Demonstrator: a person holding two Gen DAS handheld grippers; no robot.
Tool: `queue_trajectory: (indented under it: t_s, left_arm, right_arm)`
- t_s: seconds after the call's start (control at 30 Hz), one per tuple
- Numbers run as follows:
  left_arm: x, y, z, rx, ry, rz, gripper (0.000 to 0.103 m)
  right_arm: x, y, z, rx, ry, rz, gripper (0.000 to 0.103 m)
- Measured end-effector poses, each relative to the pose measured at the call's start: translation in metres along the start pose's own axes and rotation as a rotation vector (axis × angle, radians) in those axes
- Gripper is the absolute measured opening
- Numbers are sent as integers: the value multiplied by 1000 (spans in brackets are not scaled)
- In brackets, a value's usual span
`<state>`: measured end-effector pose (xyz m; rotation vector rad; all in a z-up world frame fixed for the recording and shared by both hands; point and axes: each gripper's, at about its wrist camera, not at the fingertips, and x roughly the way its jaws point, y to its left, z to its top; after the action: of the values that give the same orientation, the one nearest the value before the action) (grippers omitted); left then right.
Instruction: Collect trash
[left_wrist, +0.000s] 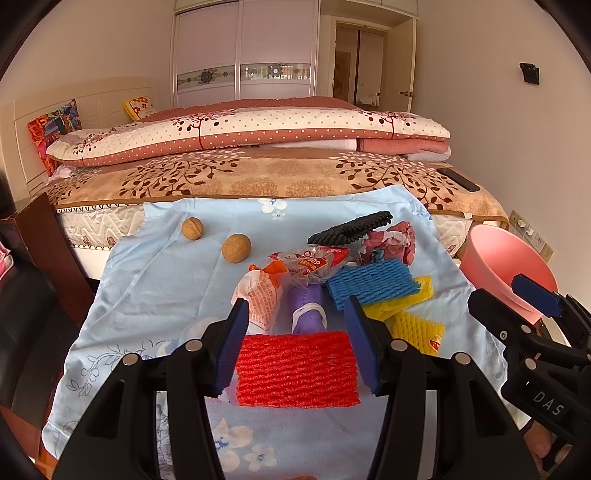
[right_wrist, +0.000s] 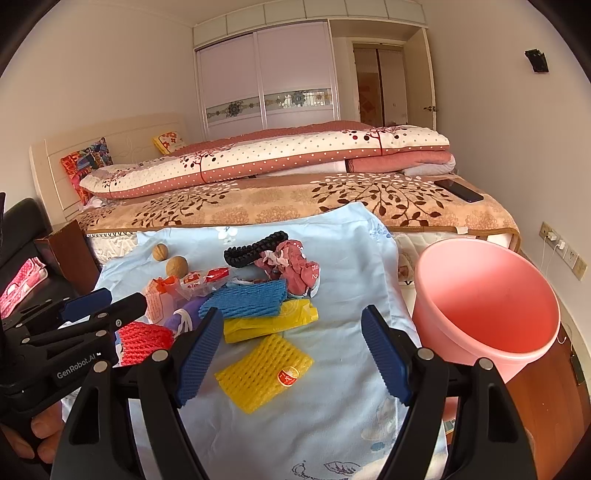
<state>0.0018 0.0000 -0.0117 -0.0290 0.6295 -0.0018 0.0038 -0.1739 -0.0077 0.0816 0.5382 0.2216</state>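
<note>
- Two grippers hang over a blue cloth (right_wrist: 343, 258) strewn with trash; the left gripper (left_wrist: 299, 347) stands wide with a red foam net (left_wrist: 297, 369) lying between its fingers, near the cloth's front edge. Whether the pads touch the net I cannot tell.
- Right gripper (right_wrist: 291, 350) is spread wide and holds nothing; a yellow net (right_wrist: 264, 371) with a small red sticker, too small to read, lies on the cloth between its fingers.
- Behind the red net sit a purple wrapper (left_wrist: 308, 306) and a white-and-orange packet (left_wrist: 260, 299) printed with small orange text I cannot read.
- Mid-cloth lie a blue net (left_wrist: 371, 282), a yellow bag (right_wrist: 269, 321) partly under it, a clear red-printed wrapper (left_wrist: 314, 264) showing upside-down digits, crumpled pink paper (right_wrist: 295, 264) and a black net (right_wrist: 255, 249).
- Two walnuts (left_wrist: 236, 248) rest apart from the pile, toward the cloth's far left corner.
- Bare cloth runs along the left edge and along the right edge; the front right corner is open as well.
- Pink bin (right_wrist: 487, 306) stands just off the cloth's right edge, mouth open and tilted toward the camera.
- "GenRobot.AI" reads on the left gripper's body in the right view; "DAS" shows on the right one in the left view.
- Bed (right_wrist: 295, 199) lies along the far edge, a phone (right_wrist: 458, 190) on its right side.
</note>
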Motion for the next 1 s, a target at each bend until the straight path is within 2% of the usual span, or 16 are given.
queue_trajectory:
  t_s: [0.43, 0.63, 1.0]
  left_arm:
    - [0, -2, 0, 4, -1, -2, 54]
    - [0, -2, 1, 3, 1, -4, 54]
    - [-5, -4, -1, 1, 7, -16, 54]
  right_arm:
    - [-3, 2, 0, -5, -7, -2, 76]
    - [2, 1, -1, 1, 31, 4, 76]
    - [-2, 1, -3, -6, 5, 4, 76]
